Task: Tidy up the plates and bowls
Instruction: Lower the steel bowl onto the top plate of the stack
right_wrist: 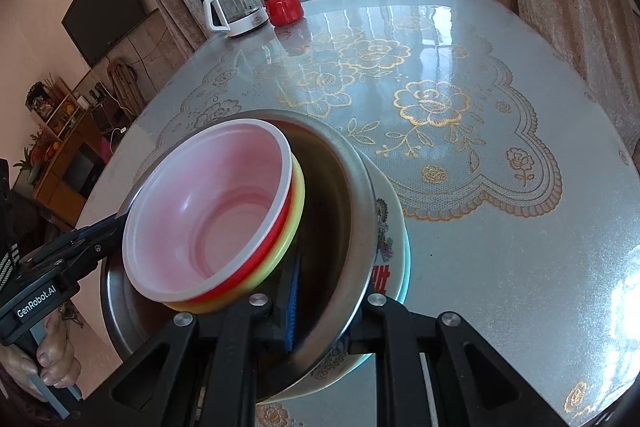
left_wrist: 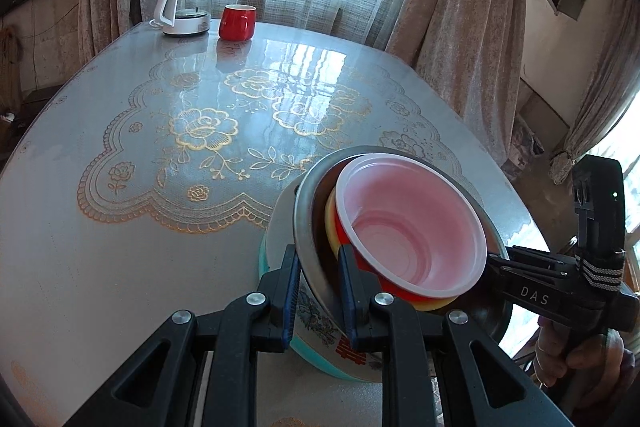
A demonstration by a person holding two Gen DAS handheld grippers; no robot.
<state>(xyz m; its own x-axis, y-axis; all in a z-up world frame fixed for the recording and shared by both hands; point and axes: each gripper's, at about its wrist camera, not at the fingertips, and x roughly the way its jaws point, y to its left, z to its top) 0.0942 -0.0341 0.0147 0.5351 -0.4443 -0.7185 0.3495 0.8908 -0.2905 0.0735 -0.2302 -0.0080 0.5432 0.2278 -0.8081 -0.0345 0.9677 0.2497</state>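
Glossy table: both claws' outer pads hidden behind steel bowl rim.

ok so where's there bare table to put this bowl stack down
Most of the table is bare: the wide floral middle between the bowl stack and the far kettle and red mug, plus the side right of the stack. Only the near edge, where both grippers clamp the metal bowl, is crowded.
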